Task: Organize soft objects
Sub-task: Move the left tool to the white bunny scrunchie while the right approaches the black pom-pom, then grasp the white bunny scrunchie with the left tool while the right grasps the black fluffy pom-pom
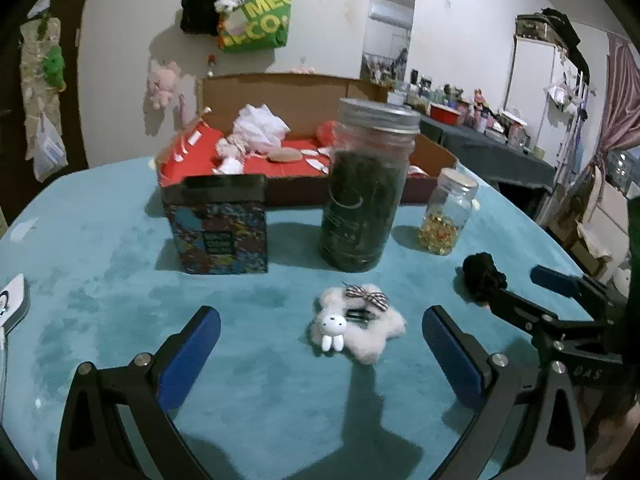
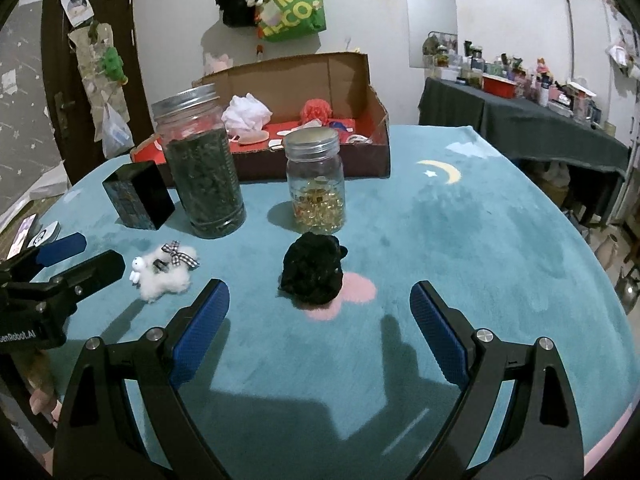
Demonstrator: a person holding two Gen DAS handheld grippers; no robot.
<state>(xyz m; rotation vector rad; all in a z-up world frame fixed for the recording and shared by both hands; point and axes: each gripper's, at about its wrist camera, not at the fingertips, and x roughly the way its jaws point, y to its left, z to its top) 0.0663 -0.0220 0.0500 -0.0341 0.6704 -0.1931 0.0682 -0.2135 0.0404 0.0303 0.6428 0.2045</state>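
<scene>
A white fluffy hair clip with a small bunny and a striped bow lies on the teal cloth, just ahead of my left gripper, which stands open and empty. The same clip shows at the left in the right wrist view. A black fuzzy scrunchie rests on the cloth in front of my right gripper, open with nothing between its blue pads. The scrunchie also appears at the right of the left wrist view, beside the right gripper's fingers. A cardboard box with a red floor holds white and red soft items.
A tall jar of dark leaves, a small jar of yellow capsules and a patterned dark box stand between the grippers and the cardboard box. A cluttered dark side table is at the back right. Bags hang on the wall.
</scene>
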